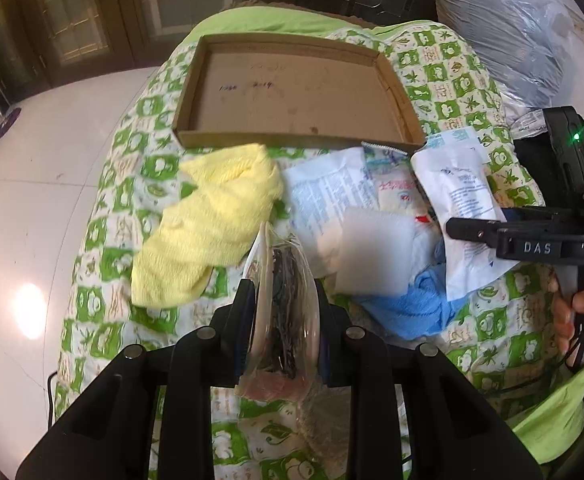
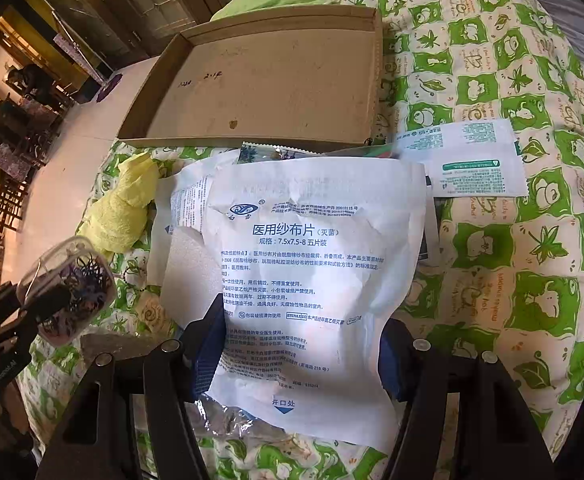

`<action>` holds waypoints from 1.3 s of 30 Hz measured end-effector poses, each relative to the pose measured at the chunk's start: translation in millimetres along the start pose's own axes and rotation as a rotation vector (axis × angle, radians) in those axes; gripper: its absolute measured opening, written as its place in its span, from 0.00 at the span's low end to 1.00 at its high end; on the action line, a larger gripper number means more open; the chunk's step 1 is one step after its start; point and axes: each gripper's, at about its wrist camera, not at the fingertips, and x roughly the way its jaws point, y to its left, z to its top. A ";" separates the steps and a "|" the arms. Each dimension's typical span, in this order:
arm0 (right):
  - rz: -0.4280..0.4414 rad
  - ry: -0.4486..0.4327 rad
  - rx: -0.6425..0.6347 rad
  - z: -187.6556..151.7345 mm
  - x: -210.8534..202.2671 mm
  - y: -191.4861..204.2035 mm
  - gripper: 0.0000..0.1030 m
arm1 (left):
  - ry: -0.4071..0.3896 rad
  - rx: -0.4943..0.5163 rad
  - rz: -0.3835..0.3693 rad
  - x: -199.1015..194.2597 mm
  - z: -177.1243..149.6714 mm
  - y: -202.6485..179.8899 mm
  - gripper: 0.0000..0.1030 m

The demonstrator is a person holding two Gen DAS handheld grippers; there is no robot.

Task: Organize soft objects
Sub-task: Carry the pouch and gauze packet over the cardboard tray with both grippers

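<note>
Gauze packet (image 2: 308, 280) clamped between right hand-held gripper (image 2: 296, 356) fingers, above quilt (image 2: 532, 240).

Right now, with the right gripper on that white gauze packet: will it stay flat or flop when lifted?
Likely floppy: the gauze packet is thin, creased paper and already buckles between the right gripper fingers. Probably light, since the pouch looks nearly flat. Its unclamped top edge may droop or flutter on the way to the cardboard tray.

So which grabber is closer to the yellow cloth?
The left. The left gripper, clamped on a clear bag of hair ties, sits right beside the yellow cloth. The right gripper, gripping a gauze packet, is farther off across the pile.
</note>
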 end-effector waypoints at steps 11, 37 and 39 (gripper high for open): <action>0.010 -0.025 0.039 16.9 -9.8 -4.5 0.62 | -0.045 0.022 -0.055 -0.8 34.2 -21.5 0.23; 0.029 -0.041 0.076 125.0 18.7 -4.8 0.62 | -0.098 0.029 -0.023 29.7 139.3 -3.4 0.23; 0.035 -0.033 0.086 138.1 26.7 -5.6 0.62 | -0.098 0.036 -0.026 35.5 150.5 -5.2 0.23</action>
